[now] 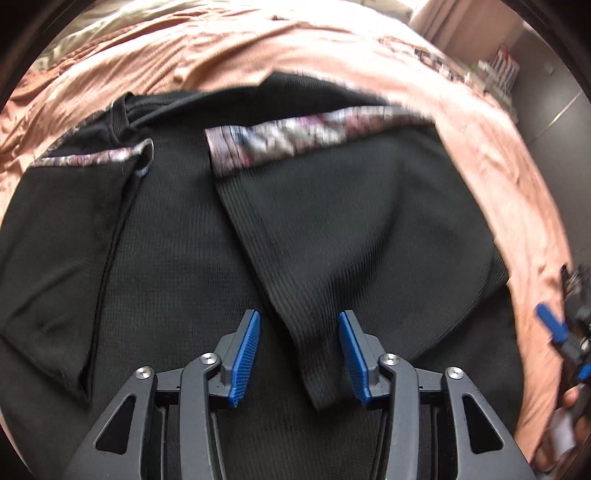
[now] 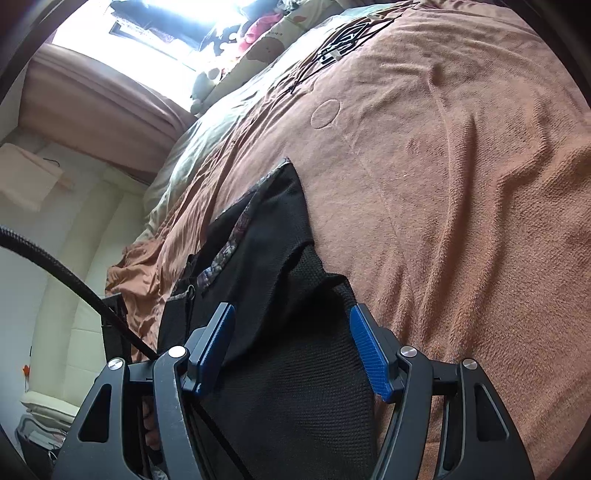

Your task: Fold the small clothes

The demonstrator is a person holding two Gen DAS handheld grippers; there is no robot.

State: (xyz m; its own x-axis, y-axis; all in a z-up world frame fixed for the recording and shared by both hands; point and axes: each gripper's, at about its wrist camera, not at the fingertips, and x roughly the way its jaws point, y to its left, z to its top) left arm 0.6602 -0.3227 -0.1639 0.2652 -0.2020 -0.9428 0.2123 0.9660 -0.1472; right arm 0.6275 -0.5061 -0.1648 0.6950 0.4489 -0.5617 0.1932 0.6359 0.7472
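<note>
Folding black top (image 1: 332, 229) on brown blanket (image 1: 498, 155). I'm holding left gripper (image 1: 299, 354) wide open, lower middle; right gripper (image 2: 291, 354) open too. Maybe grabbing flap tip (image 1: 321, 384) next.

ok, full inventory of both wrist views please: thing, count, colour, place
black garment: 1, black knit with patterned trim, lying on the blanket, both sides folded inward
patterned trim: 2 strips seen, pink-grey print, along the far edges of the folded-in parts
blanket: 1, brown-orange, covering the bed under the garment
pale bedding: 1, greenish-cream, at the blanket's far side
soft toys: a few, pink and pale, by the bright window; blurred
curtain: 1, brown, below the window
black cable: 1, left of the right wrist view
left gripper: 1, black with blue fingers, open over the garment's folded point
right gripper: 1, black with blue fingers, open over the garment
</note>
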